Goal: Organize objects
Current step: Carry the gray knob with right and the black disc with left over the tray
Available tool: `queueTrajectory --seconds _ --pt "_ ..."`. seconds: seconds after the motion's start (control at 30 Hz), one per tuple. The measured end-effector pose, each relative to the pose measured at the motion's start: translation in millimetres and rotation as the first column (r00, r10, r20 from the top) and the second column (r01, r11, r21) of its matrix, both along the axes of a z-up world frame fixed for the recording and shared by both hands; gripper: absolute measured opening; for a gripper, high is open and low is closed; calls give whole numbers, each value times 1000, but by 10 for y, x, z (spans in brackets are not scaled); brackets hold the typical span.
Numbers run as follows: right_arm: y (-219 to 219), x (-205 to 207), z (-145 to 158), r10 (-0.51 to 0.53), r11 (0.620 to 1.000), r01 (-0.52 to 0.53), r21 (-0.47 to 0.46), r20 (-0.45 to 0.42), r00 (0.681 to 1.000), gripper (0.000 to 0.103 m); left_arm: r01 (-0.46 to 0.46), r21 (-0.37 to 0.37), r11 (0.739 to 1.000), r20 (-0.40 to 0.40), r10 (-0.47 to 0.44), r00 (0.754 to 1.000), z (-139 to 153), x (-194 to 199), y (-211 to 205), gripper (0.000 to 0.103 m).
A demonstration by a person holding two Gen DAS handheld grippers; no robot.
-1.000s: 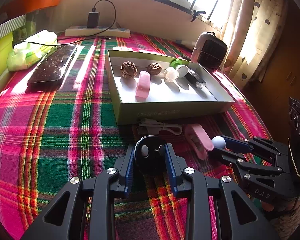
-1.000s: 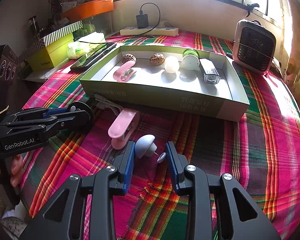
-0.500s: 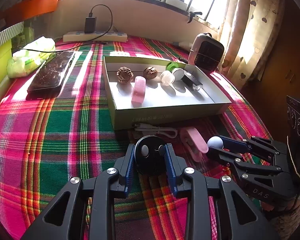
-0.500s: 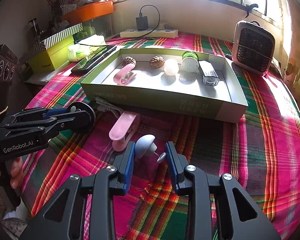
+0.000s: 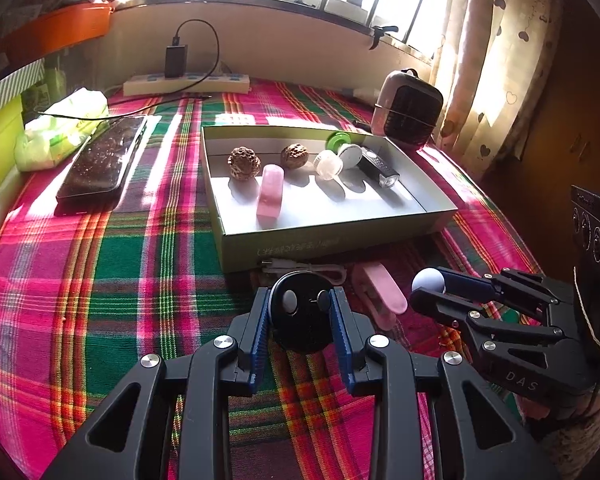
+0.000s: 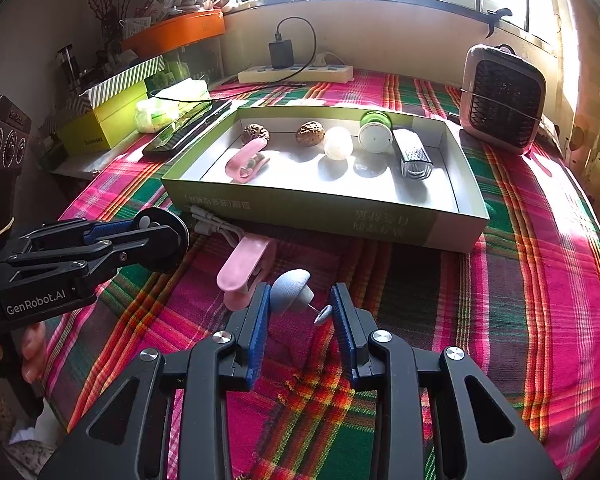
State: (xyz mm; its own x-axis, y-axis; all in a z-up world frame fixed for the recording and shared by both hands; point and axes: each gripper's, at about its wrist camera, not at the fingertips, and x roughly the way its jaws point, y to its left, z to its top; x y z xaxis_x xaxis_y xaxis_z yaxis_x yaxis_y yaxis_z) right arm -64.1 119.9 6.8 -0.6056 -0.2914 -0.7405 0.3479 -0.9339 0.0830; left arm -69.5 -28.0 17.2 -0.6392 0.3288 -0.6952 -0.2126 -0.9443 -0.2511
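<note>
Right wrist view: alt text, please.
The right gripper holds a grey mushroom-shaped knob over a plaid tablecloth; at left, the left gripper holds a black disc. Beyond lie a pink clip, a white cable and a box of small items.

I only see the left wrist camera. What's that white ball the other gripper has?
Observer: The right wrist view shows a grey mushroom-shaped knob with a thin pin and a flat tip.
Operator: Is it squeezed tight?
Observer: The right gripper has the cap against one pad and the flat tip against the other.
Operator: What does my gripper look like from there?
Observer: Your left gripper, holding the black disc, has GenRobot.AI printed on its side.
</note>
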Motion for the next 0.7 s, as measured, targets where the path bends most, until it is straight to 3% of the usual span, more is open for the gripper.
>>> queueTrajectory --seconds 0.7 --pt "13 -203 295 9 1000 -10 -16 -65 998 32 -15 2 1000 -51 15 999 234 -129 18 27"
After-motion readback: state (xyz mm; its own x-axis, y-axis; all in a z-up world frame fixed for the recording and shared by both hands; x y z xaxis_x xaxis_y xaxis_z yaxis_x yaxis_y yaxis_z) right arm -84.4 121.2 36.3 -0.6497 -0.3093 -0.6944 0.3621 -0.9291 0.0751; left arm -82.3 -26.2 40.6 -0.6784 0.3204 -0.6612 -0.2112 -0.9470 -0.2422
